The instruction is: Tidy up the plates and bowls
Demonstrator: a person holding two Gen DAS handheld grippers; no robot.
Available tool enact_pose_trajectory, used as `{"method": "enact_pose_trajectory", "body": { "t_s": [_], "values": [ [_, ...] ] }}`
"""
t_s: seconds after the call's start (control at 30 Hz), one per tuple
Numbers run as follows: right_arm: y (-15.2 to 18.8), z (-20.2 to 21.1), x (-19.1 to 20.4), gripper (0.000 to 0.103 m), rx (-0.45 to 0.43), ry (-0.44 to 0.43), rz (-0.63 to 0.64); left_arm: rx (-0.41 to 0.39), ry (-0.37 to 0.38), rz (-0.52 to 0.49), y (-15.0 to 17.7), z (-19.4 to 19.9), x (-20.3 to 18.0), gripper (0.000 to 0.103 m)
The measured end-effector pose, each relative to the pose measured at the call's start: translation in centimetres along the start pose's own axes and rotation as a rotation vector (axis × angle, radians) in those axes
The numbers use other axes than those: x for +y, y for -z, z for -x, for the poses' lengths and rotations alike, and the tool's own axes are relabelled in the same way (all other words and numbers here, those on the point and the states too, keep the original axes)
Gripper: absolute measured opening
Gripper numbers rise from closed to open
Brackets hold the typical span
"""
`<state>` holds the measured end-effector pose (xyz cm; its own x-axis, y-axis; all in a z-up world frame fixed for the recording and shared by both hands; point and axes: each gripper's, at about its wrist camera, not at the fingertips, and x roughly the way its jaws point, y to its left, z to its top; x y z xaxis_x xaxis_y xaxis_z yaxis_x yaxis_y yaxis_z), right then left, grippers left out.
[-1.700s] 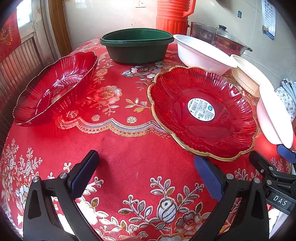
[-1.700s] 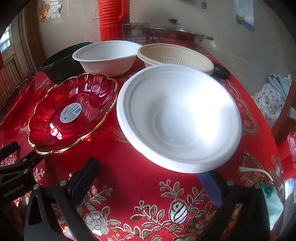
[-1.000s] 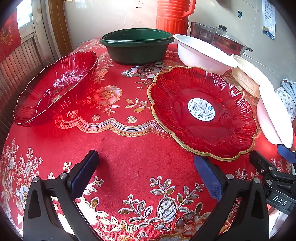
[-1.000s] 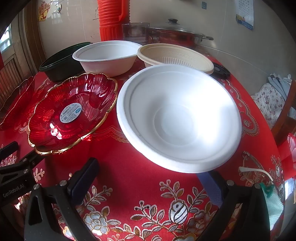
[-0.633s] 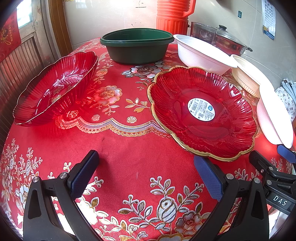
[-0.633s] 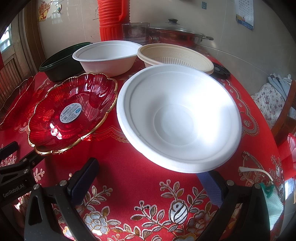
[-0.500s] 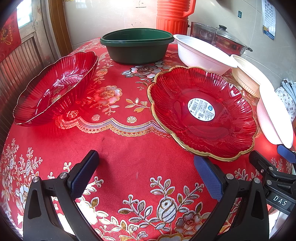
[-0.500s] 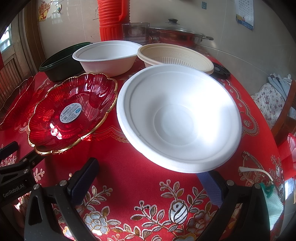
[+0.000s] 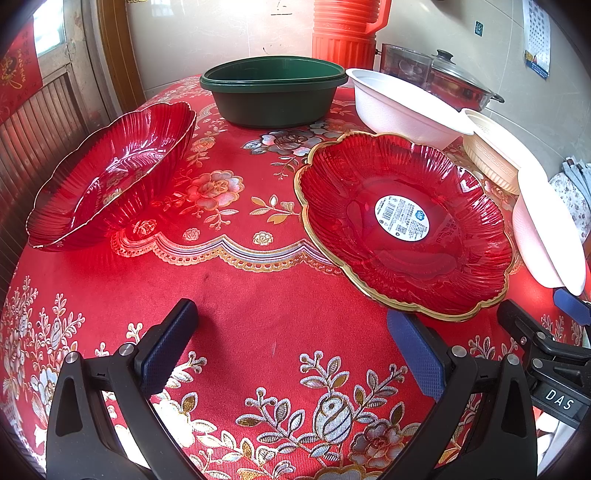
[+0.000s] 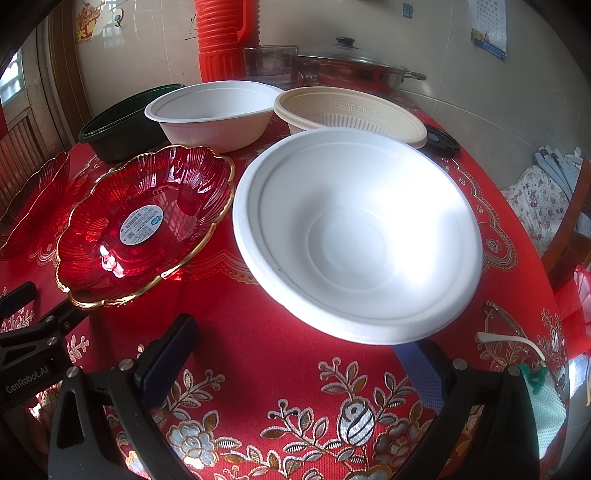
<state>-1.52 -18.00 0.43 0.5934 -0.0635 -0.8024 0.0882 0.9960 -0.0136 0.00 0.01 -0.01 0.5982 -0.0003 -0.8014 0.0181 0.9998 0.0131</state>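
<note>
A gold-rimmed red plate (image 9: 402,225) with a round sticker lies on the red tablecloth, right of centre; it also shows in the right wrist view (image 10: 144,225). A red oval dish (image 9: 110,177) sits at the left. A dark green bowl (image 9: 273,90) stands at the back. A white bowl (image 10: 356,232) lies just ahead of my right gripper (image 10: 295,354), which is open and empty. A second white bowl (image 10: 214,110) and a beige bowl (image 10: 351,110) sit behind it. My left gripper (image 9: 291,339) is open and empty, short of the red plate.
A stack of orange stools (image 9: 347,33), a glass container (image 10: 271,61) and a lidded steel pot (image 10: 354,70) stand at the back wall. A black lid (image 10: 439,142) lies right of the beige bowl. A chair with cloth (image 10: 550,206) is at the right.
</note>
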Motion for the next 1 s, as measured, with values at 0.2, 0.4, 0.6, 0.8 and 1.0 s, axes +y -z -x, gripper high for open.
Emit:
{"method": "enact_pose_trajectory", "body": {
  "t_s": [0.2,0.4,0.6,0.8,1.0],
  "values": [
    [0.08,0.06,0.08,0.103,0.0,0.01,-0.012,0.0,0.0,0.0,0.0,0.0,0.0,0.103],
    [0.08,0.06,0.03,0.103,0.0,0.01,-0.012,0.0,0.0,0.0,0.0,0.0,0.0,0.103],
    [0.09,0.05,0.07,0.103,0.0,0.01,-0.012,0.0,0.0,0.0,0.0,0.0,0.0,0.103],
    [0.0,0.01,-0.09,0.103,0.0,0.017,-0.022,0.0,0.0,0.0,0.0,0.0,0.0,0.103],
    [0.03,0.03,0.34,0.103,0.002,0.019,-0.023,0.004,0.005,-0.009,0.0,0.01,0.03,0.103]
  ]
}}
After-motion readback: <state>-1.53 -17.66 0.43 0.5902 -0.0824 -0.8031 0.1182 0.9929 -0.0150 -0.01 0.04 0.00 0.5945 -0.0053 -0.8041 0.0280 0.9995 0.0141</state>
